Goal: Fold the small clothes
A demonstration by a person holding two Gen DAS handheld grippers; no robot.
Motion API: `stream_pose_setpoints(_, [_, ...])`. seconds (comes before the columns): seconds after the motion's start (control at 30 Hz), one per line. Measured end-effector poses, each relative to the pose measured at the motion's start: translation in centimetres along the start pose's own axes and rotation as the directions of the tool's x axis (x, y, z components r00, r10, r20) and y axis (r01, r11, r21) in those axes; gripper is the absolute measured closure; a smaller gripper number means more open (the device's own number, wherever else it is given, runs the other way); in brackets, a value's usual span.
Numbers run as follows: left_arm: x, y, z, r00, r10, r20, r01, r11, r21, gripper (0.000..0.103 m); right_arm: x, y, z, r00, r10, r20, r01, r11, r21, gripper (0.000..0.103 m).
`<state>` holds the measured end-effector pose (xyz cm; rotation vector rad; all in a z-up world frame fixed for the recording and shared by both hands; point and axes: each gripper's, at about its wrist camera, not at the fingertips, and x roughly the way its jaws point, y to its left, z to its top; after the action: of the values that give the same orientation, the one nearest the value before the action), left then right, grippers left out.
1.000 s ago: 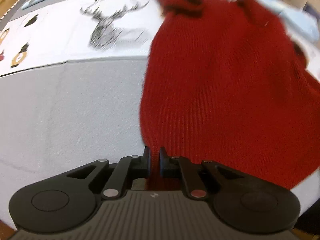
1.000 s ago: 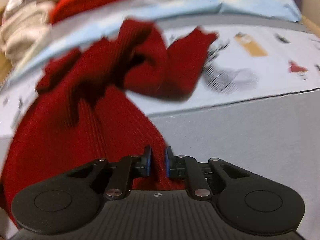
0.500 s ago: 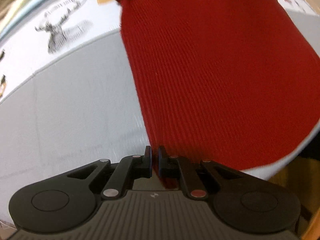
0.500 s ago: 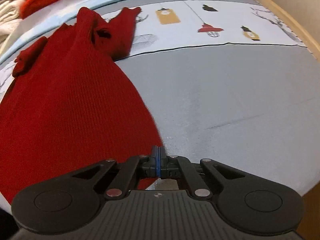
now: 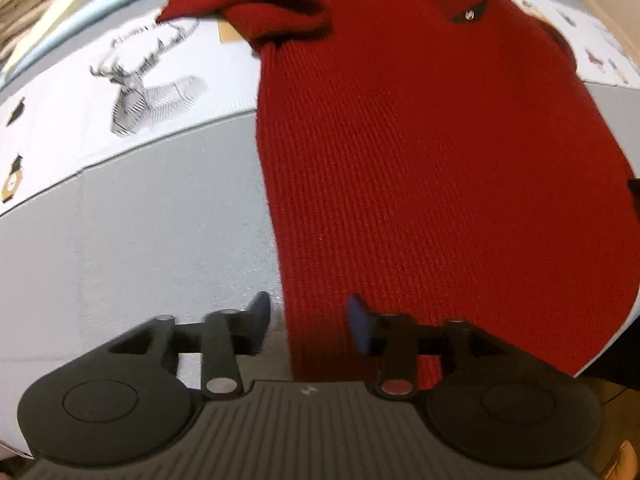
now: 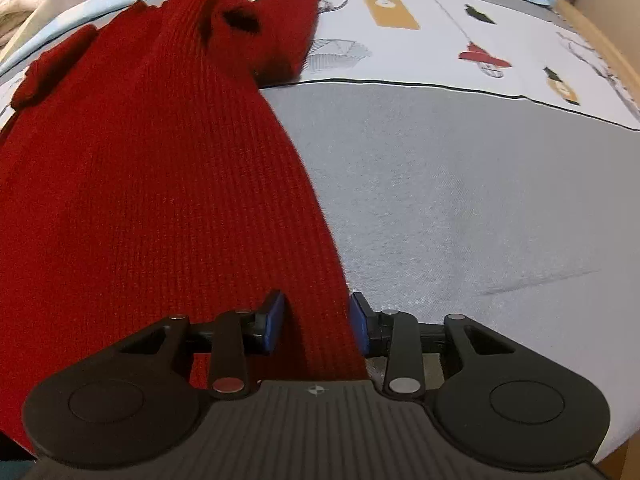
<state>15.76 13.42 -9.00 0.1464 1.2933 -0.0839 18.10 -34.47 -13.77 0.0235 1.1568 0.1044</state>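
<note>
Red sweater (image 5: 420,168) flat on the sheet (image 6: 460,184), hem between both tools | left gripper (image 5: 308,320) and right gripper (image 6: 316,320) now spread apart (pinched shut before) | containers: none seen

A grey bedsheet (image 6: 460,200) with a stag print (image 5: 140,92) and lamp drawings (image 6: 482,58).
</note>
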Motion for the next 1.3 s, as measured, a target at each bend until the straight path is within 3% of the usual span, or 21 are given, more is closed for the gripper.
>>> stream_pose_setpoints(0.07, [1.8,-1.0,0.4,0.997,0.022,-0.077,-0.020,0.999,0.029,0.056,-0.2,-0.3,-0.1,1.000,0.031,0.000,-0.031,1.000,0.000,0.083])
stream_pose_setpoints(0.13, [3.6,-0.5,-0.1,0.989,0.040,-0.144,-0.031,0.998,0.063,0.072,-0.5,-0.6,-0.3,0.998,0.059,0.005,-0.059,0.998,-0.008,0.086])
stream_pose_setpoints(0.2, [3.6,-0.8,-0.6,0.990,0.019,-0.137,-0.005,0.995,0.098,0.091,-0.6,-1.1,-0.4,0.996,0.084,0.005,-0.084,0.996,-0.008,0.088])
stream_pose_setpoints(0.27, [3.1,-1.0,-1.1,0.992,0.018,-0.125,-0.002,0.992,0.125,0.096,-0.9,-1.3,-0.6,0.995,0.104,0.004,-0.104,0.994,-0.011,0.090])
stream_pose_setpoints(0.43, [2.2,-0.8,-3.4,0.987,0.014,-0.163,0.018,0.981,0.192,0.097,-2.2,-0.8,-1.7,0.981,0.191,-0.042,-0.193,0.980,-0.046,0.092])
stream_pose_setpoints(0.57, [1.6,0.3,-3.7,0.986,0.009,-0.168,0.019,0.986,0.168,0.091,-2.2,0.4,-2.8,0.979,0.163,-0.123,-0.179,0.976,-0.128,0.091])
stream_pose_setpoints(0.63, [0.7,0.8,-3.1,0.993,0.023,-0.115,-0.008,0.991,0.132,0.090,-2.7,0.6,-2.7,0.984,0.150,-0.100,-0.162,0.980,-0.119,0.090])
stream_pose_setpoints(0.7, [-1.3,1.3,-1.8,0.999,0.046,-0.003,-0.046,0.996,0.071,0.088,-3.8,0.1,-1.9,0.989,0.147,-0.008,-0.147,0.987,-0.066,0.089])
stream_pose_setpoints(0.77, [-3.5,2.1,-0.1,0.995,0.021,0.103,-0.018,0.999,-0.033,0.088,-4.8,-0.8,-0.8,0.981,0.166,0.096,-0.169,0.985,0.025,0.089])
stream_pose_setpoints(0.83, [-5.3,2.1,2.1,0.984,0.034,0.175,-0.018,0.996,-0.090,0.087,-5.8,-1.8,0.2,0.960,0.180,0.213,-0.212,0.968,0.134,0.089])
stream_pose_setpoints(0.93, [-7.8,0.5,6.2,0.948,0.086,0.305,-0.047,0.990,-0.131,0.084,-6.2,-2.5,2.0,0.921,0.180,0.344,-0.269,0.935,0.230,0.089])
stream_pose_setpoints(1.0, [-8.8,-0.2,8.9,0.917,0.103,0.386,-0.028,0.980,-0.196,0.070,-5.9,-2.5,3.2,0.904,0.162,0.396,-0.272,0.932,0.240,0.089])
stream_pose_setpoints(1.1, [-9.0,-0.7,10.8,0.851,0.174,0.495,-0.019,0.953,-0.304,0.069,-5.0,-2.1,5.0,0.889,0.136,0.436,-0.263,0.933,0.245,0.089])
stream_pose_setpoints(1.13, [-8.1,-1.0,11.8,0.846,0.205,0.492,-0.046,0.948,-0.315,0.069,-4.4,-2.2,6.2,0.889,0.133,0.438,-0.263,0.932,0.249,0.085])
stream_pose_setpoints(1.2, [-6.9,-1.9,14.1,0.872,0.277,0.405,-0.126,0.924,-0.361,0.069,-2.9,-2.4,7.5,0.897,0.123,0.424,-0.259,0.925,0.280,0.065])
stream_pose_setpoints(1.23, [-7.3,-1.9,14.2,0.877,0.259,0.404,-0.098,0.921,-0.378,0.069,-2.1,-2.6,7.8,0.902,0.120,0.415,-0.257,0.921,0.292,0.056])
stream_pose_setpoints(1.3, [-6.9,-1.9,15.4,0.888,0.197,0.416,-0.020,0.920,-0.392,0.069,0.1,-3.3,9.6,0.912,0.108,0.396,-0.240,0.924,0.299,0.056])
